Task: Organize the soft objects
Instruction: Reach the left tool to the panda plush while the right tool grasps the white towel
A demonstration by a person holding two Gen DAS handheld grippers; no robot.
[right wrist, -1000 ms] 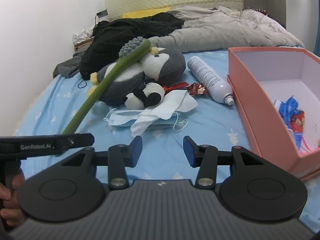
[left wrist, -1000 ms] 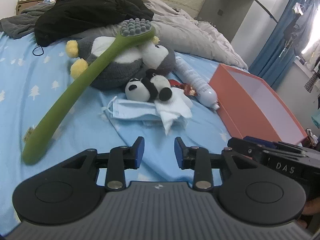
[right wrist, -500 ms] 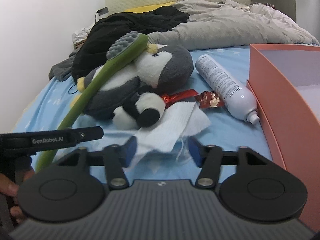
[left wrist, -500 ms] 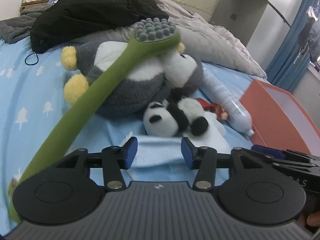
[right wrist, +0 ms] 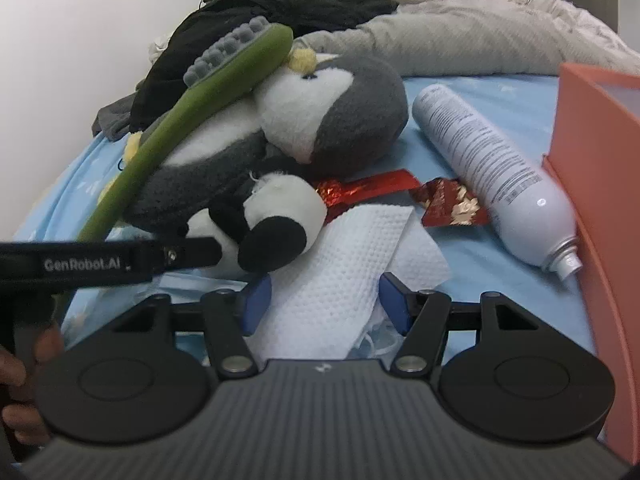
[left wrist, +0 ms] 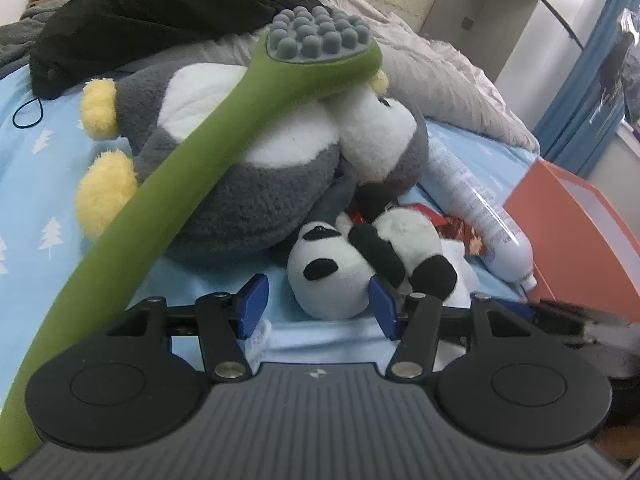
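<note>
A small panda plush [left wrist: 360, 264] lies on the blue bed sheet in front of a big grey penguin plush [left wrist: 256, 168]. My left gripper [left wrist: 318, 306] is open, its fingers on either side of the panda's near end. In the right wrist view the panda [right wrist: 276, 220] lies left of a white tissue [right wrist: 340, 276]. My right gripper [right wrist: 322, 300] is open over the tissue and a blue face mask under it. The penguin [right wrist: 320, 120] lies behind.
A long green massage brush [left wrist: 192, 152] leans across the penguin. A white spray can [right wrist: 492, 176] and red wrappers [right wrist: 448, 204] lie right of the toys. An orange box [right wrist: 600, 168] stands at the right. Black clothes [left wrist: 152, 12] and a grey quilt [right wrist: 460, 36] lie behind.
Both grippers have moved forward toward the pile. The left one has opened wider and come up to the panda; the right one has come over the tissue.
</note>
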